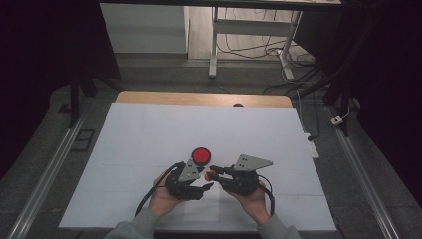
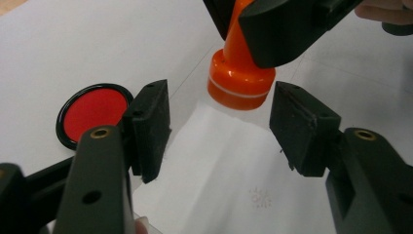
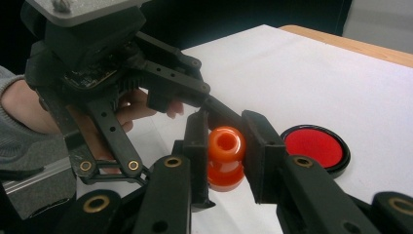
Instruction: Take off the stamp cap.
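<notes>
Stamping: the right gripper point(image 3: 221, 151) is clamping an orange stamp point(image 3: 225, 161) by its knobbed handle, jaws pressing on both sides, and the work in hand looks like inking it and marking the sheet.
Stamp position: it is hanging base-down just above the white paper sheet point(image 2: 224, 161), near the table's point(image 1: 149, 97) front edge, between the two hands in the high view point(image 1: 211, 174).
Left gripper: the left gripper point(image 2: 219, 126) is standing about half open with nothing between its pads; it is hovering over the sheet just in front of the stamp's base point(image 2: 241, 85), not touching it.
Ink pad: the round red ink pad point(image 1: 201, 156) in its black rim is lying open on the table, just beyond the left gripper and near the stamp.
Existing mark: a faint reddish print point(image 2: 259, 196) is showing on the sheet, so I judge the ink is taking only weakly.
Doing it well: keeping the stamp upright and its face level matters, since a tilted base is likely printing one edge only.
Support: the left gripper is probably best used pinning the loose sheet flat, well clear of the stamp's landing spot.
Risk: the handle is smooth and rounded, so pressing straight down is safer than rocking.
</notes>
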The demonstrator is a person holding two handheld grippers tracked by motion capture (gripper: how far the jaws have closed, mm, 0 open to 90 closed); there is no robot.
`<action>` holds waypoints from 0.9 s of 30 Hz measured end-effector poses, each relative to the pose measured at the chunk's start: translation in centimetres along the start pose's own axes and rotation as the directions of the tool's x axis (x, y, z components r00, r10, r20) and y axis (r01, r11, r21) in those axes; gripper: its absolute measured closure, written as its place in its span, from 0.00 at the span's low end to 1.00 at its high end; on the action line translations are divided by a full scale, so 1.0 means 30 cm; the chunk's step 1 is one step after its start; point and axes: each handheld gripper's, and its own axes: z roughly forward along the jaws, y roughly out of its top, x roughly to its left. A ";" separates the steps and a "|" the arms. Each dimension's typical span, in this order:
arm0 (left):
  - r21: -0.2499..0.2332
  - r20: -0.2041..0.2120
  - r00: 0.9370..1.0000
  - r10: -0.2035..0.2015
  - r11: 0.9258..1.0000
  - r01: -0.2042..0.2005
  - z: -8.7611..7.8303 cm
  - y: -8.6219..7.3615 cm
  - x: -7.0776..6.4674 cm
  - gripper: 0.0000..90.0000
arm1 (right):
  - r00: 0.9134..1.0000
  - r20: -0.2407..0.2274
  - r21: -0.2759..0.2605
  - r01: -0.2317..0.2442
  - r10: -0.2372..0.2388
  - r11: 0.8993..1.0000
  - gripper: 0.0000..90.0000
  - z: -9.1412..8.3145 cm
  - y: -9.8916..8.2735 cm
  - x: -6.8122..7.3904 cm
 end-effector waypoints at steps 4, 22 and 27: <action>-0.003 0.003 1.000 0.003 1.000 -0.003 0.005 0.002 -0.002 0.49 | 1.000 -0.003 -0.002 0.002 -0.002 1.000 0.80 0.002 -0.001 0.001; 0.002 0.016 0.999 0.028 1.000 -0.028 0.014 0.000 -0.007 0.65 | 1.000 -0.019 -0.007 0.002 -0.003 1.000 0.80 0.005 -0.004 0.003; 0.001 0.022 0.999 0.033 0.999 -0.033 0.014 0.000 -0.009 0.69 | 1.000 -0.019 -0.006 0.002 -0.002 1.000 0.80 0.006 -0.005 0.003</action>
